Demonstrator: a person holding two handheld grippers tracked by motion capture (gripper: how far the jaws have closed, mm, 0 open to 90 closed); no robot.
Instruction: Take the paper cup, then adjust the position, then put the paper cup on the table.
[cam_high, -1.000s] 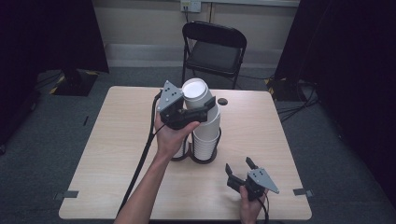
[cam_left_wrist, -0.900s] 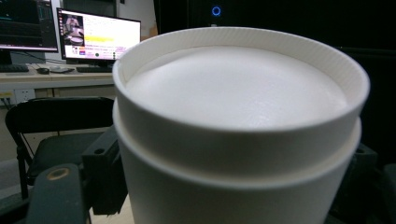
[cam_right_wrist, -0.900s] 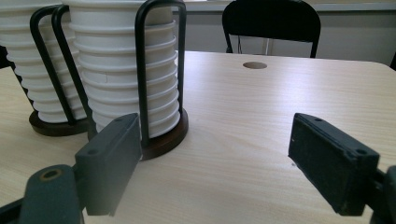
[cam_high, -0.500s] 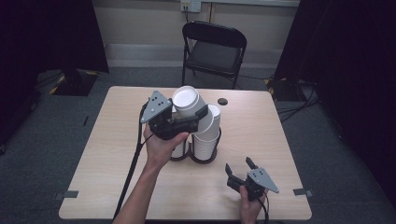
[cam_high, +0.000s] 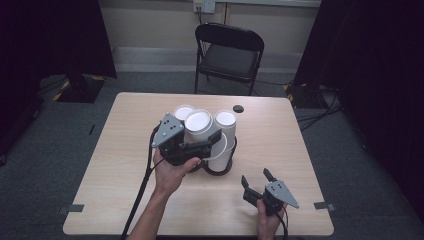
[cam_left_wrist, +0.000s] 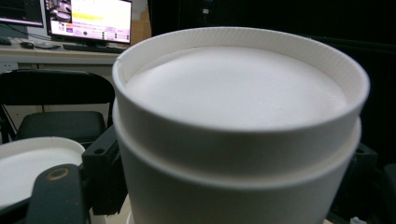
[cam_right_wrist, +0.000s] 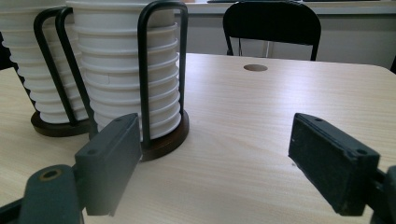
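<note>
A white paper cup (cam_high: 199, 121), turned bottom up, is held above the table with my left gripper (cam_high: 202, 138) shut on its wall. In the left gripper view the cup (cam_left_wrist: 233, 93) sits between the jaws of my left gripper (cam_left_wrist: 229, 182). Two stacks of upturned white cups stand in black wire holders: one (cam_high: 226, 131) just right of the held cup, the other (cam_high: 183, 111) behind it. My right gripper (cam_high: 256, 178) rests open near the front right of the table. In its own view my right gripper (cam_right_wrist: 229, 163) faces the nearer stack (cam_right_wrist: 126, 70), with the second stack (cam_right_wrist: 37, 70) further left.
The light wooden table (cam_high: 280, 145) has a small round hole (cam_high: 238, 108) at the back. A black folding chair (cam_high: 227, 52) stands behind the table. Dark curtains hang on both sides. A lit monitor (cam_left_wrist: 88, 18) shows far off in the left gripper view.
My left gripper has carried the cup left and then lower, toward the near side, off the top of the stack. The right gripper has stayed still.
</note>
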